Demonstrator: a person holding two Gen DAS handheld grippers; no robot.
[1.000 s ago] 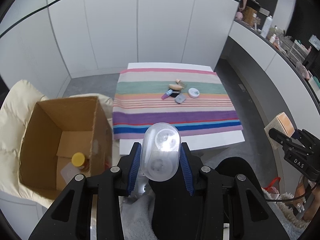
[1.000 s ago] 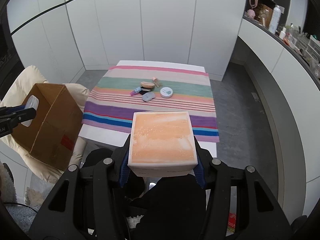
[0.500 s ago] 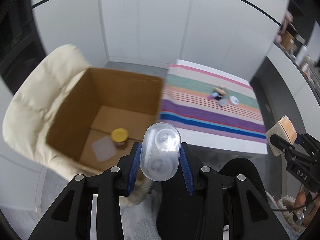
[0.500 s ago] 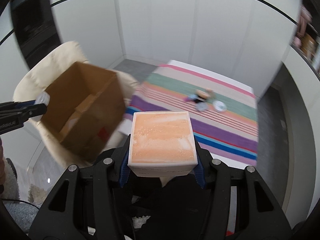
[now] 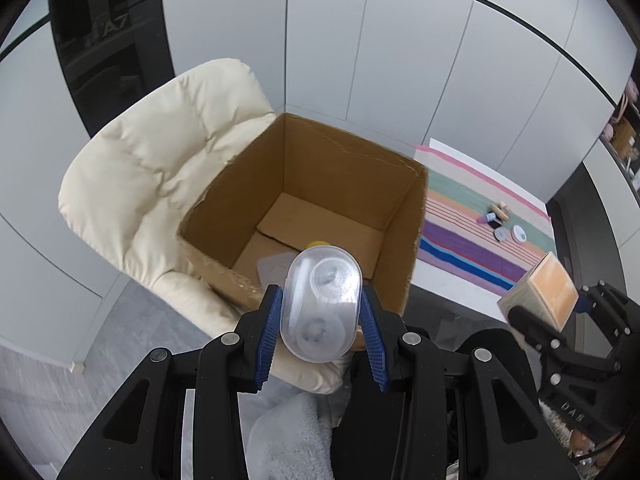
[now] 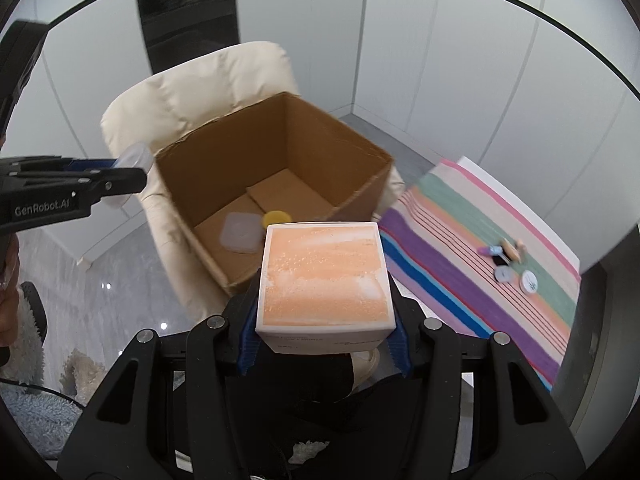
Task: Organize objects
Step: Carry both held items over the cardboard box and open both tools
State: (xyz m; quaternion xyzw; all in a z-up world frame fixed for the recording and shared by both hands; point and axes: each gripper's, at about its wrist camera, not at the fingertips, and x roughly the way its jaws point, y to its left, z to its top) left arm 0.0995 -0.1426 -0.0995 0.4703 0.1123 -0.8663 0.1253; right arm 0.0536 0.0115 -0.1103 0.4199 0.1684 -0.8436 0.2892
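Left wrist view: my left gripper (image 5: 321, 316) is clamped on a clear oval container (image 5: 321, 304), which hides most of the yellow-lidded jar (image 5: 318, 244) on the floor of the cardboard box (image 5: 412, 256). My right gripper (image 6: 324, 322) squeezes an orange-topped box (image 6: 324, 278); its small print is too blurred to read. Beyond, the open carton sits on a cream chair (image 5: 160, 184), a flat translucent lid (image 6: 240, 234) inside. Far right, small items (image 6: 508, 262) lie blurred near the striped cloth's (image 6: 452, 256) far edge.
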